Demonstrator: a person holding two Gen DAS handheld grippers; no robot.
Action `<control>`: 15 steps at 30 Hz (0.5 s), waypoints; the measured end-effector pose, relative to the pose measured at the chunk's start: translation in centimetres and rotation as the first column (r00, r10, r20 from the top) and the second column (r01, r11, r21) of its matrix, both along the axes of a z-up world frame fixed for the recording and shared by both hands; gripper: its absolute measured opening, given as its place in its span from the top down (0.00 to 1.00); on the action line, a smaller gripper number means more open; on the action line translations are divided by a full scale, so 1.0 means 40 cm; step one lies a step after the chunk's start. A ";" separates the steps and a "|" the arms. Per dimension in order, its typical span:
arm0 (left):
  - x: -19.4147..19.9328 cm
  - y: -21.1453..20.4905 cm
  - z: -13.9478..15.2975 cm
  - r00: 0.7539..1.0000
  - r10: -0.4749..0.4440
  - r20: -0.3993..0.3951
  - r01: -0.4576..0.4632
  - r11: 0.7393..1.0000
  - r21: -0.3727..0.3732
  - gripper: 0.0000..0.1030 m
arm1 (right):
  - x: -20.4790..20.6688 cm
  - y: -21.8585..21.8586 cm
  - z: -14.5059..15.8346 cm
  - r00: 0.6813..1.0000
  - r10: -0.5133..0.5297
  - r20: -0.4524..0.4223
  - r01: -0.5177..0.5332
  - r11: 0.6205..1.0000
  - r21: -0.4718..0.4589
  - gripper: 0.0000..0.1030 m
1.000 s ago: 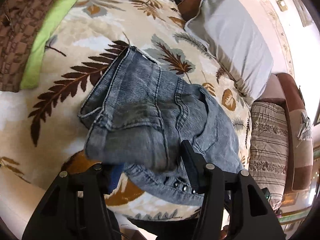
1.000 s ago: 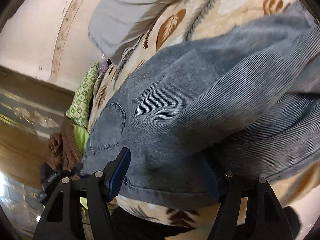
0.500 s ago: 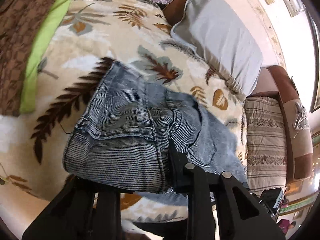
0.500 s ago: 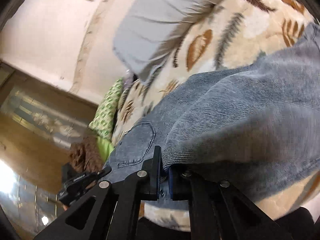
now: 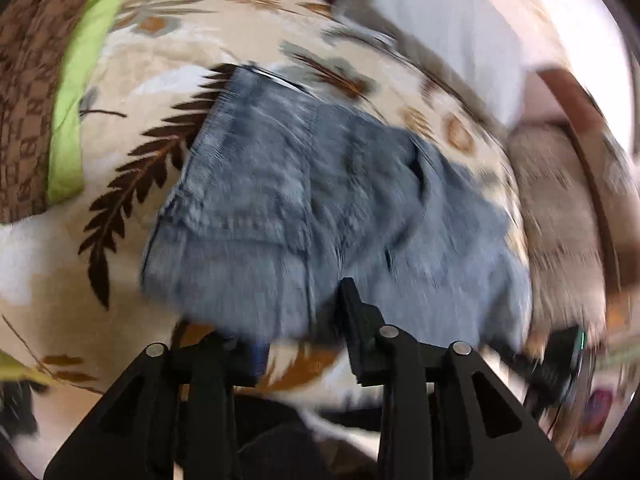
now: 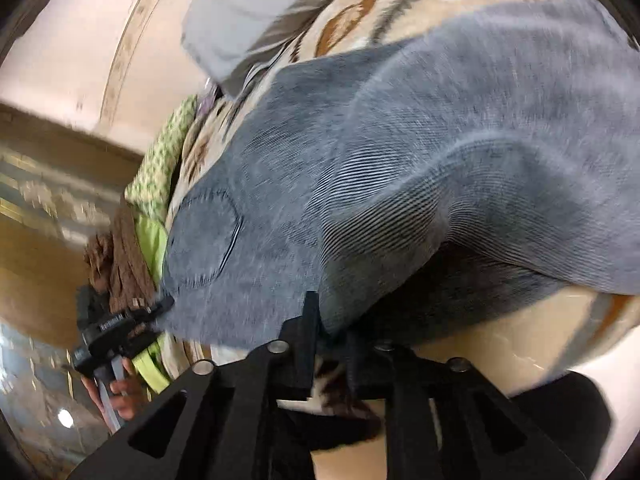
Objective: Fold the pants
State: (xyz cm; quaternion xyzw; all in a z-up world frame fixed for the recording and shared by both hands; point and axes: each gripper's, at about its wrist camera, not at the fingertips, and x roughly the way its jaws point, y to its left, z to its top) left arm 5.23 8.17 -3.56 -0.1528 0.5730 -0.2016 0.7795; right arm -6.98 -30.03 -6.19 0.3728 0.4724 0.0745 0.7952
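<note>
The blue denim pants (image 5: 312, 208) lie folded on a leaf-patterned blanket (image 5: 132, 148). My left gripper (image 5: 304, 328) is open at their near edge; the fabric hangs over the gap between the fingers, not pinched. In the right wrist view the pants (image 6: 400, 184) fill the frame, back pocket (image 6: 204, 236) at left. My right gripper (image 6: 330, 332) is slightly open at the pants' near edge, the denim just ahead of the fingertips. The other gripper (image 6: 116, 332), held by a hand, shows at lower left. Both views are motion-blurred.
A grey pillow (image 5: 452, 28) lies at the far side of the bed. A green and brown blanket (image 5: 36, 80) is at the left. A striped cushion (image 5: 556, 216) sits at the right. A wall (image 6: 80, 40) and wood panelling stand beyond the bed.
Both grippers were shut on the pants half a second ago and have opened. The denim has dropped onto the folded stack. Both cameras are moving back.
</note>
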 end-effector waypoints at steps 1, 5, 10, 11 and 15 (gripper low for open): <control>-0.016 0.016 0.010 0.999 -0.039 0.006 0.039 0.999 -0.024 0.70 | -0.013 0.000 0.020 0.999 0.042 -0.005 -0.042 0.999 0.000 0.66; -0.028 0.108 0.085 0.996 -0.053 0.078 0.062 0.991 -0.119 0.69 | -0.043 -0.002 0.148 0.983 0.141 0.115 -0.131 0.987 -0.091 0.66; 0.157 0.136 0.104 0.996 0.048 0.077 -0.048 0.999 0.002 0.45 | 0.157 0.009 0.260 0.951 0.196 0.238 -0.146 0.966 -0.213 0.55; 0.201 0.134 0.086 0.998 0.055 0.038 -0.056 0.998 0.011 0.45 | 0.201 0.008 0.259 0.953 0.200 0.229 -0.149 0.963 -0.223 0.55; 0.327 0.132 -0.016 0.986 0.067 -0.151 -0.072 0.997 -0.025 0.45 | 0.403 0.038 0.213 0.961 0.234 0.150 -0.196 0.952 -0.235 0.54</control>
